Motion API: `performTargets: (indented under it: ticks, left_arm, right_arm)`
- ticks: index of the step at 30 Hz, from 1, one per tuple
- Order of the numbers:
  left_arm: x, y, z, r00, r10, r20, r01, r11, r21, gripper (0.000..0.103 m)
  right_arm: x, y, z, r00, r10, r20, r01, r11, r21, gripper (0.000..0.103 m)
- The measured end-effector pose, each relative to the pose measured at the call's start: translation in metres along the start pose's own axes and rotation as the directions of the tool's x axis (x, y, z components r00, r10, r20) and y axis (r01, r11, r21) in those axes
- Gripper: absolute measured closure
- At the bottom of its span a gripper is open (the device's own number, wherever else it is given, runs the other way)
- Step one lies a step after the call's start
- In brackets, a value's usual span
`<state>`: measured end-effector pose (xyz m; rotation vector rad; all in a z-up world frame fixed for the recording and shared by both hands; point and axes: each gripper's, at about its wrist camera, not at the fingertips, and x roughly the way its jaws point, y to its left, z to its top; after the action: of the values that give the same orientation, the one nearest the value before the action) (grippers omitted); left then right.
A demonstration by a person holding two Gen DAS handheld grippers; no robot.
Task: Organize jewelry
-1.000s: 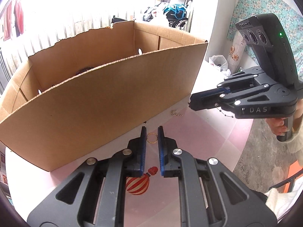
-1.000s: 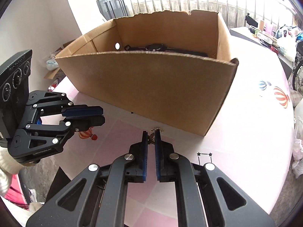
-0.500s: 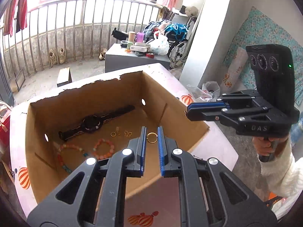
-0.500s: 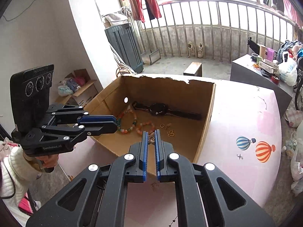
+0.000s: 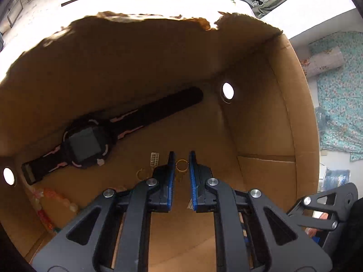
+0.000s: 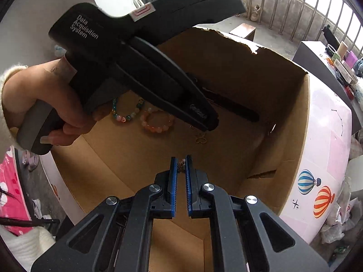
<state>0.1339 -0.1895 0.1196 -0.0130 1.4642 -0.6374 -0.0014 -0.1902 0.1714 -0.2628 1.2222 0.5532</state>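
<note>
Landmark: cardboard box [image 6: 292, 122], open top, on pink tabletop [image 6: 322, 149].

Near, L view: left gripper [image 5: 182, 165] is down inside the box, low over its floor. Jaws clenched on a small gold ring [image 5: 182, 166]; ring sits at the tips, not yet set down.

Near, R view: right gripper [image 6: 181, 166] is over the box's near wall, above the floor. Jaws clenched on a small gold filigree piece [image 6: 180, 166], prob. a butterfly charm; cannot tell type for certain.

Mid, box floor: gold ring #2 [image 5: 141, 174] and a small comb-like clip [image 5: 154, 159] lie just left of the L tips. A gold butterfly-shaped item [image 6: 200, 139] lies beyond the R tips. Two bead bracelets, one multicolour [image 6: 127, 113], one peach [image 6: 157, 122], lie toward the box's left side, side by side.

Far, box floor: black watch [image 5: 87, 144], strap laid flat along the far wall.

Progress (judgement): well along. Watch, both bracelets and several small gold items are already in the box. Outstanding: release of the two held pieces onto the box floor. No loose jewelry visible on the tabletop around the box, but only part of it shows; cannot confirm none remains.
</note>
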Motion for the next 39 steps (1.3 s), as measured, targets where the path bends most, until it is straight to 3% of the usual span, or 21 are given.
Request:
performTargets:
  ticks: [1, 3, 6, 9, 11, 13, 14, 17, 19, 20, 21, 23, 25, 28, 32, 35, 37, 39]
  left_arm:
    - [0.002, -0.001, 0.001, 1.0, 0.004, -0.003, -0.004, 1.0, -0.005, 0.091]
    - [0.005, -0.002, 0.0, 1.0, 0.004, -0.009, -0.004, 1.0, -0.015, 0.078]
    - [0.001, -0.001, -0.003, 1.0, 0.021, 0.004, -0.021, 0.999, -0.032, 0.068]
    - [-0.021, 0.002, -0.016, 0.997, 0.048, 0.068, -0.046, 0.998, -0.032, 0.068]
    - [-0.049, -0.002, -0.036, 0.983, 0.081, 0.162, -0.081, 0.997, -0.007, 0.068]
    - [-0.085, -0.012, -0.071, 0.955, 0.052, 0.293, -0.069, 0.996, 0.049, 0.068]
    - [-0.103, -0.02, -0.093, 0.931, 0.026, 0.363, -0.062, 0.994, 0.087, 0.068]
    - [-0.142, -0.052, -0.172, 0.855, -0.043, 0.518, -0.099, 0.965, 0.243, 0.067]
    - [-0.145, -0.067, -0.222, 0.836, -0.113, 0.537, -0.079, 0.944, 0.322, 0.063]
    - [-0.139, -0.072, -0.236, 0.835, -0.14, 0.532, -0.06, 0.939, 0.34, 0.063]
    - [-0.128, -0.075, -0.249, 0.841, -0.164, 0.515, -0.032, 0.936, 0.35, 0.063]
    - [-0.097, -0.08, -0.265, 0.859, -0.179, 0.48, 0.005, 0.939, 0.343, 0.063]
    - [-0.06, -0.089, -0.266, 0.88, -0.128, 0.456, -0.042, 0.938, 0.344, 0.063]
    - [-0.022, -0.089, -0.263, 0.898, -0.017, 0.439, -0.158, 0.92, 0.359, 0.063]
    - [0.011, -0.089, -0.236, 0.912, 0.007, 0.411, -0.167, 0.919, 0.356, 0.064]
    - [0.021, -0.098, -0.23, 0.901, 0.047, 0.43, -0.235, 0.888, 0.395, 0.065]
    - [0.025, -0.106, -0.232, 0.884, 0.096, 0.457, -0.302, 0.865, 0.402, 0.074]
    - [0.025, -0.112, -0.237, 0.876, 0.11, 0.47, -0.333, 0.843, 0.423, 0.099]
  right_arm:
    - [0.005, 0.0, 0.003, 1.0, -0.004, -0.027, 0.004, 1.0, 0.002, 0.096]
    - [0.014, 0.003, 0.008, 0.996, -0.008, -0.085, 0.009, 1.0, 0.003, 0.095]
    - [0.026, 0.007, 0.012, 0.988, -0.01, -0.154, 0.008, 1.0, -0.012, 0.093]
    - [0.019, 0.004, 0.011, 0.991, 0.008, -0.13, -0.005, 1.0, 0.02, 0.093]
    - [0.001, -0.002, 0.007, 0.999, 0.007, -0.05, -0.004, 0.998, 0.057, 0.093]
    - [-0.031, -0.007, -0.005, 0.996, -0.005, 0.093, -0.004, 0.996, 0.088, 0.093]
    - [-0.049, -0.01, -0.014, 0.985, -0.007, 0.172, -0.012, 0.994, 0.108, 0.093]
    - [-0.095, -0.016, -0.055, 0.927, -0.087, 0.365, 0.025, 0.985, 0.172, 0.087]
    - [-0.119, -0.016, -0.09, 0.873, -0.134, 0.47, 0.03, 0.975, 0.222, 0.087]
    - [-0.128, -0.014, -0.108, 0.844, -0.144, 0.517, 0.018, 0.97, 0.241, 0.087]
    - [-0.134, -0.013, -0.122, 0.831, -0.138, 0.539, 0.0, 0.969, 0.247, 0.08]
    - [-0.136, -0.023, -0.139, 0.812, -0.119, 0.572, -0.043, 0.964, 0.262, 0.076]
    - [-0.133, -0.027, -0.151, 0.809, -0.092, 0.58, -0.093, 0.955, 0.281, 0.076]
    - [-0.112, -0.024, -0.166, 0.845, -0.05, 0.532, -0.117, 0.954, 0.275, 0.076]
    - [-0.088, -0.024, -0.188, 0.872, -0.074, 0.483, -0.086, 0.95, 0.299, 0.076]
    - [-0.071, -0.03, -0.198, 0.889, -0.025, 0.457, -0.137, 0.938, 0.319, 0.076]
    - [-0.065, -0.031, -0.2, 0.895, -0.029, 0.446, -0.132, 0.936, 0.325, 0.076]
    - [-0.063, -0.031, -0.201, 0.895, -0.029, 0.446, -0.132, 0.937, 0.325, 0.076]
